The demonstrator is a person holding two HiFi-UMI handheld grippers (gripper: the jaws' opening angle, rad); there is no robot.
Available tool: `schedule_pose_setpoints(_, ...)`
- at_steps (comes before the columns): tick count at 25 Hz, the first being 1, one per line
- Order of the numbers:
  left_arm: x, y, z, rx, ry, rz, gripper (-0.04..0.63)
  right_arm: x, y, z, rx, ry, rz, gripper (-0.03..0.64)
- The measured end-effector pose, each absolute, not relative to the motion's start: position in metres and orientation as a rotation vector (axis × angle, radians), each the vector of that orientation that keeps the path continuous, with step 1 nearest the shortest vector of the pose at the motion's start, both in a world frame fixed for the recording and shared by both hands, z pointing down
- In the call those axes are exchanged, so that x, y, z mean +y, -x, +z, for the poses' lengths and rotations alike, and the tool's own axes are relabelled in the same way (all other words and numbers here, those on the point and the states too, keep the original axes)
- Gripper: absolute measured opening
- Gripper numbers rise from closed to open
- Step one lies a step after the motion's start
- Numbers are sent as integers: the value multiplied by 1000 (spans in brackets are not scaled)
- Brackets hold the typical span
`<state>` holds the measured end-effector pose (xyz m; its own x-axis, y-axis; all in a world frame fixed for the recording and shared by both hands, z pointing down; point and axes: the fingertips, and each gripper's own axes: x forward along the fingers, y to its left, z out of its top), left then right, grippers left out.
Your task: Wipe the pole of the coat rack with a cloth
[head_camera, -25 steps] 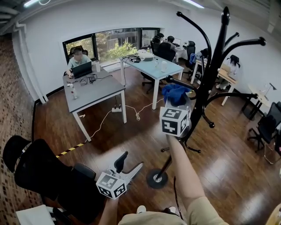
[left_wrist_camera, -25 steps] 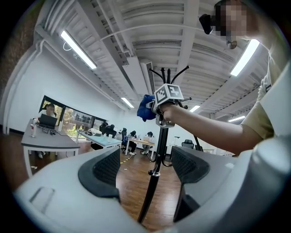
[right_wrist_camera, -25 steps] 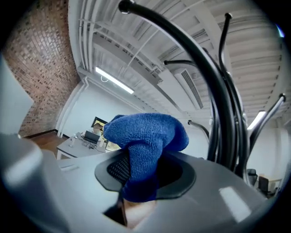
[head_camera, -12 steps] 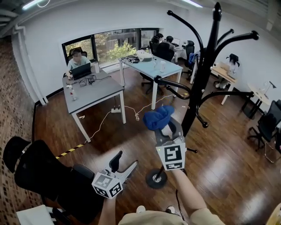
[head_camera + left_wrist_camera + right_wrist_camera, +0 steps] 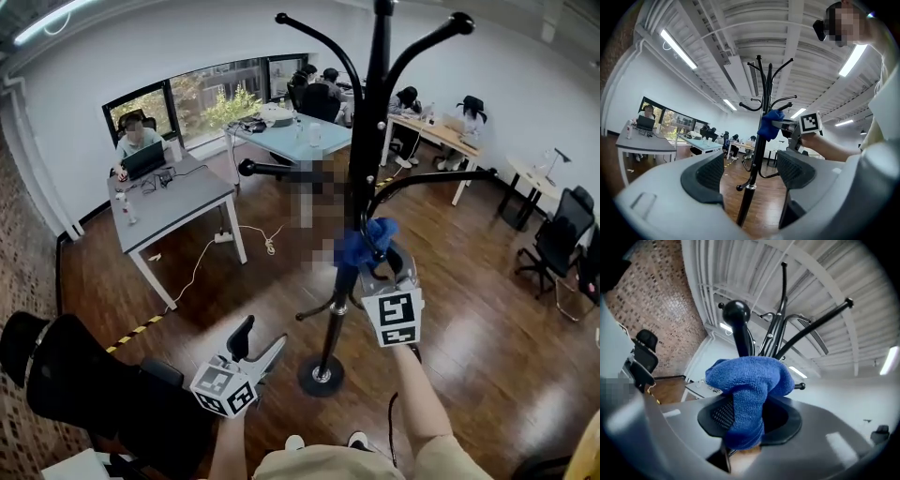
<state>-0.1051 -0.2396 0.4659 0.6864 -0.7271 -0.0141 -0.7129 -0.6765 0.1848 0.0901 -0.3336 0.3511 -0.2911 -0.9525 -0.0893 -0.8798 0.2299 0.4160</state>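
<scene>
The black coat rack pole (image 5: 371,141) rises from a round base (image 5: 322,377) on the wood floor. My right gripper (image 5: 373,261) is shut on a blue cloth (image 5: 366,244), and the cloth rests against the pole at about mid height, under a curved hook. In the right gripper view the cloth (image 5: 747,380) bulges out between the jaws of that gripper (image 5: 750,416), with a hook's knob (image 5: 736,312) just beyond. My left gripper (image 5: 258,342) hangs open low and left of the base. The left gripper view looks between its open jaws (image 5: 750,171) at the pole (image 5: 757,154) and cloth (image 5: 769,124).
A black office chair (image 5: 84,375) stands at the lower left. Grey desks (image 5: 178,202) with seated people and cables on the floor (image 5: 202,262) lie behind the rack. More desks and chairs (image 5: 553,248) line the right wall. Curved hooks (image 5: 431,183) jut out around the pole.
My right gripper has carried the blue cloth rightward from open air onto the pole. The view has shifted so the rack now stands in the centre. The left gripper barely moved.
</scene>
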Motion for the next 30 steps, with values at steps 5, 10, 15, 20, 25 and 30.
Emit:
schedule_pose_setpoints(5, -237, 81, 469, -1169, -2730, -111, 333, -338, -91, 357, -2280, -1746, -692, 141)
schedule_pose_setpoints(10, -240, 76, 475, -1202, -2705, -93, 333, -341, -82, 426, -2219, -1625, -634, 141)
schedule_pose_setpoints(15, -240, 66, 478, -1220, -2695, -75, 333, -347, -86, 540, -2062, -1450, -282, 142)
schedule_pose_setpoints(20, -237, 62, 479, -1260, -2671, -74, 333, -333, -81, 558, -2038, -1247, -187, 143)
schedule_pose_setpoints(25, -236, 67, 478, -1313, -2649, -77, 333, -323, -131, 434, -2481, -1411, -209, 143)
schedule_pose_setpoints(30, -236, 69, 483, -1351, -2619, -67, 333, -387, -200, 365, -2831, -1656, 92, 141)
